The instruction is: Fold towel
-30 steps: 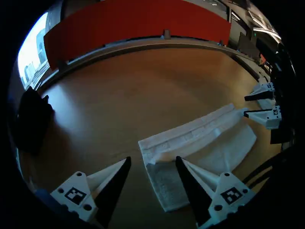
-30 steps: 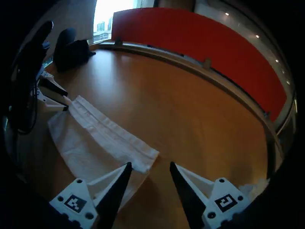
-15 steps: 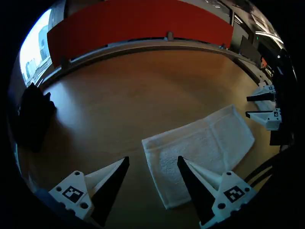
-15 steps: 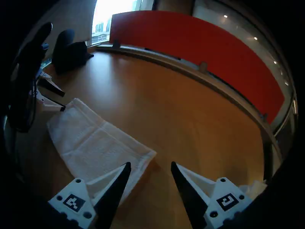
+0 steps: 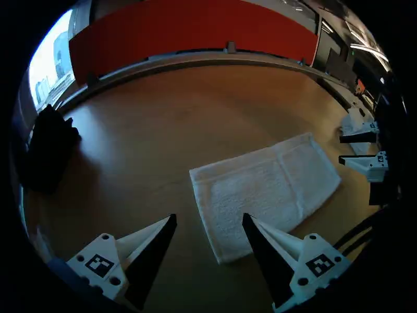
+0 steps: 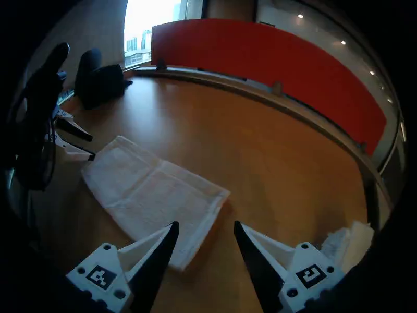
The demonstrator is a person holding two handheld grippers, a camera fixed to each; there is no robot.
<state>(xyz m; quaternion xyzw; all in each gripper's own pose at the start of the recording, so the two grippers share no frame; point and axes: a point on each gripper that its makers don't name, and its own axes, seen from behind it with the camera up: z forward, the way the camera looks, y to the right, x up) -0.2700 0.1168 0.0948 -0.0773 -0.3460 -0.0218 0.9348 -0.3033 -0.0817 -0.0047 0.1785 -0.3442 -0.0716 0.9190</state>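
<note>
The wooden table [image 5: 156, 125] takes up most of the left gripper view. Its bare surface runs from the centre to the upper left, up to a raised lip along the far edge. In the right gripper view the tabletop [image 6: 271, 156] lies bare across the centre and right, out to its curved rim.

Behind the lip a long red panel [image 5: 182, 26] crosses the top of the frame.

The towel [image 5: 266, 185] lies flat on the table, right of centre in the left gripper view. It is a white rectangle with a crease across it, and its edges are straight. In the right gripper view it sits left of centre [image 6: 151, 190], with one corner pointing toward mid-frame.

A dark bulky object [image 5: 47, 148] stands at the left edge, well apart from the towel.

The left gripper [image 5: 208, 216] is at the bottom of its own view, fingers spread wide with nothing between them. Its right finger overlaps the towel's near edge in the picture.

The right gripper [image 6: 205, 224] is likewise spread and holds nothing. Its left finger is just beside the towel's near corner.

A crumpled white cloth [image 6: 352, 240] lies at the lower right by the table rim.
</note>
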